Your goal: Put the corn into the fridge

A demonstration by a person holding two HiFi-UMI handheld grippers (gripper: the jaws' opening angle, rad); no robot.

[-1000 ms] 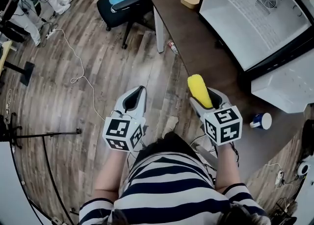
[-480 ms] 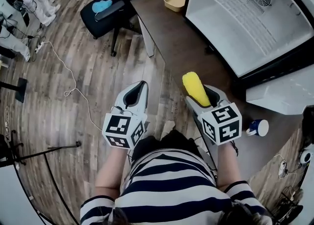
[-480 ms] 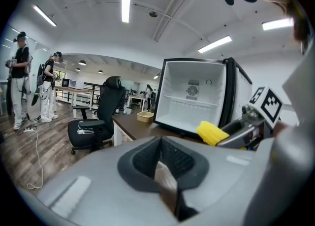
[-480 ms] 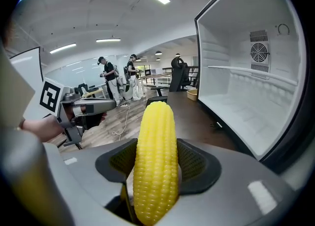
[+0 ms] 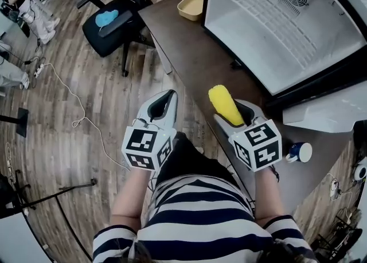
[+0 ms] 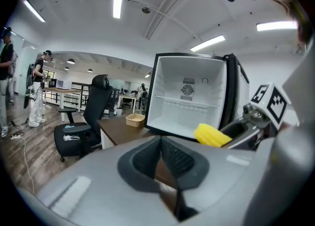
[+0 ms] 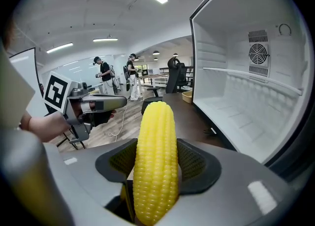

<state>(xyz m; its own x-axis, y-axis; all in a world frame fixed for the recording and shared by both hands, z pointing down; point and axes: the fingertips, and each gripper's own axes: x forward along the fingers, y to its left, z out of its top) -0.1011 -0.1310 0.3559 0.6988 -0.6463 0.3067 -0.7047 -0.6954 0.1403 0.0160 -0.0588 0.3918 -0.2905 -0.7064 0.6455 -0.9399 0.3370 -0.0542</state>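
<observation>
**Head view:** One glossy yellow corn cob (image 5: pixel 223 104), covered in neat rows of rounded kernels, sticks out of the grey moulded right gripper (image 5: pixel 228 114) above the edge of the dark brown wooden bench (image 5: pixel 189 47). The matching left gripper (image 5: pixel 167 99) hangs beside it over the plank floor (image 5: pixel 80 95). On the bench stand one open white fridge (image 5: pixel 275 32), smooth-walled with a round fan grille, and one shallow pale yellow tray (image 5: pixel 192 6). One black office chair (image 5: pixel 114 24) stands well apart. One blue-and-white mug (image 5: pixel 300 152) sits near the right gripper.

**Left gripper view:** The two black ribbed fingers (image 6: pixel 145 158) are clenched, tips touching, with nothing between them.

**Right gripper view:** The two black ribbed fingers (image 7: pixel 197 163) grasp the corn cob around its lower half. It lies along them with its blunt tip forward, outside the fridge, whose open cavity is on the right.
</observation>
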